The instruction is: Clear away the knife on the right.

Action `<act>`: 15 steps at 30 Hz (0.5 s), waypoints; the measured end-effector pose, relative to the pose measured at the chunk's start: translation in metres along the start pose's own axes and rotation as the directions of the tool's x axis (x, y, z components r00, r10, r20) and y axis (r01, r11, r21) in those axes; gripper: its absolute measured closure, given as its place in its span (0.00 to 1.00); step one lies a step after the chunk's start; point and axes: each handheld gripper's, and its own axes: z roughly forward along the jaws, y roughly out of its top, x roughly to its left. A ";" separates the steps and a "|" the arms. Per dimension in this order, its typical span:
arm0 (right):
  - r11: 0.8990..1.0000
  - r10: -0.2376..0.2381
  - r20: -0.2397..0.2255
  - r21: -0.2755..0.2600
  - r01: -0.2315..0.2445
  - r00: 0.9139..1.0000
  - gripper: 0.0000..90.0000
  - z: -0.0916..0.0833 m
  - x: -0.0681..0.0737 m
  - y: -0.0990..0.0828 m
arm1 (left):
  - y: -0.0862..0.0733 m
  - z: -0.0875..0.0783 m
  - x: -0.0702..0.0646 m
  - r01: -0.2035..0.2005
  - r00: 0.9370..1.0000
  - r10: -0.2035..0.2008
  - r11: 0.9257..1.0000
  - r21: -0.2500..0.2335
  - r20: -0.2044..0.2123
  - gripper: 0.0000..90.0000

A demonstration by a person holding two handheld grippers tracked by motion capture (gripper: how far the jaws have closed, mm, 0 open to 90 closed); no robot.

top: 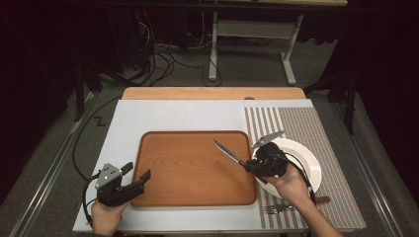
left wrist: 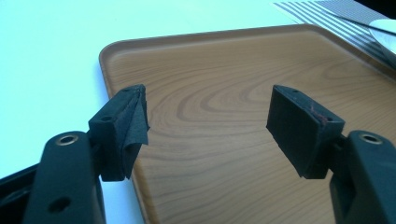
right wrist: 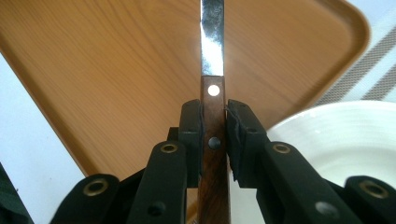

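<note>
Right hand-held gripper is clamped on a knife, pads pressed on both flat sides of its dark wooden handle; in the right gripper view the grip sits just behind the blade, one bright rivet ahead of the pads, one dark rivet between them. The knife is held off the surface, its steel blade pointing out over the right part of the wooden tray, tip up-left in the high view. The gripper body and the hand are over the left rim of the white plate, which sits on a grey-and-white striped placemat right of the tray. A fork lies on the placemat in front of the plate, partly behind the forearm. Left hand-held gripper has its jaws wide apart with nothing between them, at the tray's near-left corner; in the left gripper view they frame bare wood grain, and the left pad's covering looks peeled and loose. The tray rests on a pale sheet covering the counter. No brand, label or readable writing on the knife, plate, tray or grippers. Cables lie on the floor beyond the counter.
</note>
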 end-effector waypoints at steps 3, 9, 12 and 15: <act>1.000 -0.013 -0.010 0.004 0.013 1.000 0.87 0.006 0.004 0.002 | 0.000 0.000 0.000 0.001 1.000 -0.001 1.000 -0.002 -0.001 0.33; 0.999 -0.034 -0.030 0.028 0.035 0.999 0.87 0.019 0.014 0.007 | 0.000 0.000 0.000 0.000 1.000 0.000 1.000 -0.001 0.000 0.33; 0.999 -0.038 -0.032 0.037 0.039 0.999 0.87 0.023 0.016 0.008 | 0.000 0.000 0.000 0.001 1.000 -0.001 1.000 -0.002 0.000 0.33; 0.998 -0.040 -0.035 0.057 0.042 0.999 0.87 0.028 0.019 0.009 | 0.000 -0.001 0.000 0.001 1.000 -0.001 1.000 -0.003 0.000 0.34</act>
